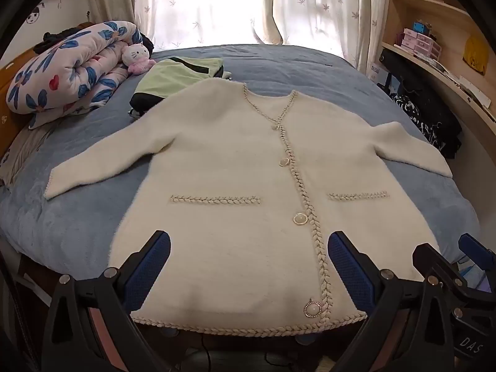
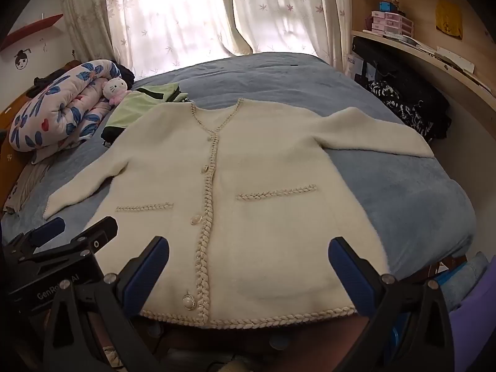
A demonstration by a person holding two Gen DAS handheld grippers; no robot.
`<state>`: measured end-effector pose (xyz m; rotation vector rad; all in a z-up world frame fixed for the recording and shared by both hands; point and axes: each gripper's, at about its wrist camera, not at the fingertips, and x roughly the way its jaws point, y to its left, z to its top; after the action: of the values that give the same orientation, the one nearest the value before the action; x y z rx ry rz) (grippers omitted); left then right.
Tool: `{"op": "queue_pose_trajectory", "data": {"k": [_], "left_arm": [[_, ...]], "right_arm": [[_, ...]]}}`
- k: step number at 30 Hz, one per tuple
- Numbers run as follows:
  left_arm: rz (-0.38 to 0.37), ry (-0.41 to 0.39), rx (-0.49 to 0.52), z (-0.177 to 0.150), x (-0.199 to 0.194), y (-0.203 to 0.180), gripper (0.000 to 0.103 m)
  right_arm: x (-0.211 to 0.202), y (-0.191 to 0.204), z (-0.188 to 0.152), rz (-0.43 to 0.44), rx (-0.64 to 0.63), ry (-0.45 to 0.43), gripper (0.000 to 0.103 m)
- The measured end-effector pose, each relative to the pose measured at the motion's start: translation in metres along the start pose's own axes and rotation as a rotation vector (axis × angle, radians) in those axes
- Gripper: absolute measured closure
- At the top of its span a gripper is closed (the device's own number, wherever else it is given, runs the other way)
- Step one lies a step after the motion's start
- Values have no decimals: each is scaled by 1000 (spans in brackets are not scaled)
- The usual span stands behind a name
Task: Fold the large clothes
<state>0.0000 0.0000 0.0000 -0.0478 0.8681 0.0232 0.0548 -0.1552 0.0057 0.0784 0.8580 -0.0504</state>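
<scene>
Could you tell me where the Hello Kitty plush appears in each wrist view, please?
Left wrist: Hello Kitty plush upper left, leaning on the floral quilt.
Right wrist: plush at left, lower in the picture, on the same quilt.
Shared landmark: green garment just right of it.

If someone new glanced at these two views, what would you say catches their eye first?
Most striking is the cream cardigan, spread flat and buttoned on the blue bed, sleeves angled outward. At the head of the bed sits a rolled floral quilt with a Hello Kitty plush against it. The open left tool and right tool hover near the cardigan's braided hem.
</scene>
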Motion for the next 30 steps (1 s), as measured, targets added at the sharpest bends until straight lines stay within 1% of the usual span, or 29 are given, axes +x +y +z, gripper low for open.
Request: {"op": "queue_pose_trajectory", "data": {"k": [4, 8, 16, 30], "left_arm": [[-5, -2, -2, 0, 0, 0, 2], [0, -6, 7, 1, 0, -4, 2], [3, -15, 15, 3, 2, -9, 2], [4, -3, 10, 5, 2, -9, 2]], "right_arm": [[0, -1, 0, -3, 4, 12, 0], [-5, -1, -2, -20, 4, 5, 0], [2, -5, 1, -31, 25, 5, 0], [6, -5, 0, -44, 19, 11, 0]]}}
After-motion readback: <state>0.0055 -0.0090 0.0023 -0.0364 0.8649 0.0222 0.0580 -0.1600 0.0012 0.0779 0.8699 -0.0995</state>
